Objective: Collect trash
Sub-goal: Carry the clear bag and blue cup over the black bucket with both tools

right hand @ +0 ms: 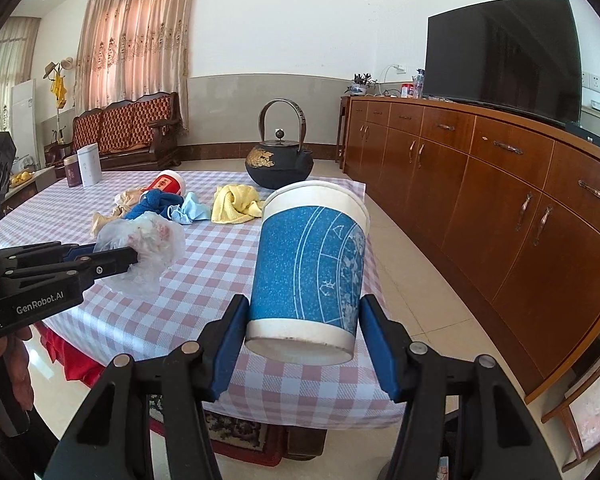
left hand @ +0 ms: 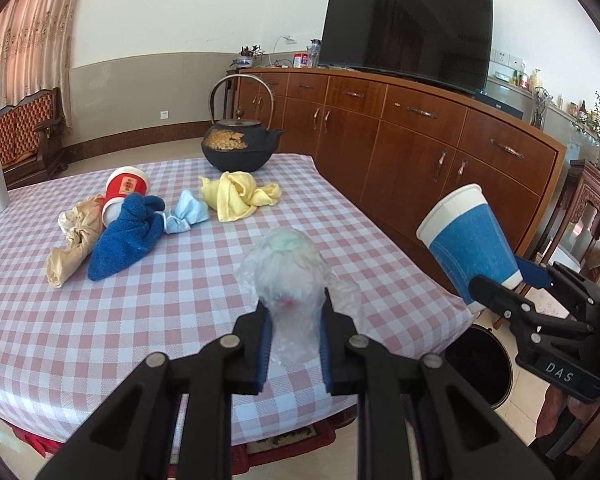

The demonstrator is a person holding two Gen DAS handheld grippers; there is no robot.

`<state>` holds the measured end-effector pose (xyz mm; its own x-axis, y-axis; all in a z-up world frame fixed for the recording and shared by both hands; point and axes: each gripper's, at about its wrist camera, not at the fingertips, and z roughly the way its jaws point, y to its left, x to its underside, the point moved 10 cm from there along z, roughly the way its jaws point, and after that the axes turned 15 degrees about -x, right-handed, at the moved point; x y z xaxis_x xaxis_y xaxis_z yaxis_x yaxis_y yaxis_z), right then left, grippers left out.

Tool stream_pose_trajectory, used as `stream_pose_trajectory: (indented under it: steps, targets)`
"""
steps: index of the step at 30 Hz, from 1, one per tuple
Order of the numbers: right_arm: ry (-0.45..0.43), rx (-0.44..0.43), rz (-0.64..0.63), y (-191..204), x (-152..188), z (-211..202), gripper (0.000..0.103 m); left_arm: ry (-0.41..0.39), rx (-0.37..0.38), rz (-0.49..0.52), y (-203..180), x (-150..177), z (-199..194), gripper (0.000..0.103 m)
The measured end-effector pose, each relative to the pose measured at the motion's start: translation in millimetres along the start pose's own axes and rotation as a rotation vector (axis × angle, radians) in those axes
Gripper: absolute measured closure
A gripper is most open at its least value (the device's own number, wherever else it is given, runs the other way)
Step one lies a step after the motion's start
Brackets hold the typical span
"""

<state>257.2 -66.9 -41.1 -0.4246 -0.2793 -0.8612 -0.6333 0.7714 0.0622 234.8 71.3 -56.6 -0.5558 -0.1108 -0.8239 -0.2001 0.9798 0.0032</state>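
My left gripper (left hand: 294, 344) is shut on a crumpled clear plastic bag (left hand: 294, 276), held above the near part of the checked table (left hand: 160, 320); the same bag (right hand: 144, 248) shows at the left of the right wrist view. My right gripper (right hand: 304, 344) is shut on a blue and white paper cup (right hand: 308, 272), held past the table's right edge. That cup (left hand: 470, 248) appears at the right of the left wrist view, above a dark round bin (left hand: 478, 368) on the floor. A red and white cup (left hand: 124, 192) lies tipped over among cloths on the table.
A blue cloth (left hand: 128, 236), a beige cloth (left hand: 74, 240), a light blue mask (left hand: 186, 212) and a yellow cloth (left hand: 236, 194) lie mid-table. A black iron teapot (left hand: 240, 144) stands at the far edge. A long wooden sideboard (left hand: 420, 136) with a television (left hand: 408, 32) runs along the right.
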Motion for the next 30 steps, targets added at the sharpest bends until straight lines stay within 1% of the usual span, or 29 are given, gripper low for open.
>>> stream_pose_trajectory:
  steps: [9, 19, 30]
  targets:
    - [-0.005, 0.058, 0.02, -23.6, 18.3, -26.2, 0.044, -0.014, 0.037, 0.042, -33.3, 3.4, -9.6, 0.082]
    - [-0.017, 0.124, 0.07, -61.1, 36.2, -58.5, 0.044, -0.017, 0.104, 0.096, -80.9, 6.4, -12.3, 0.082]
    - [-0.003, 0.202, 0.132, -106.7, 65.4, -82.8, 0.044, -0.004, 0.177, 0.151, -132.0, 14.7, -12.9, 0.082]
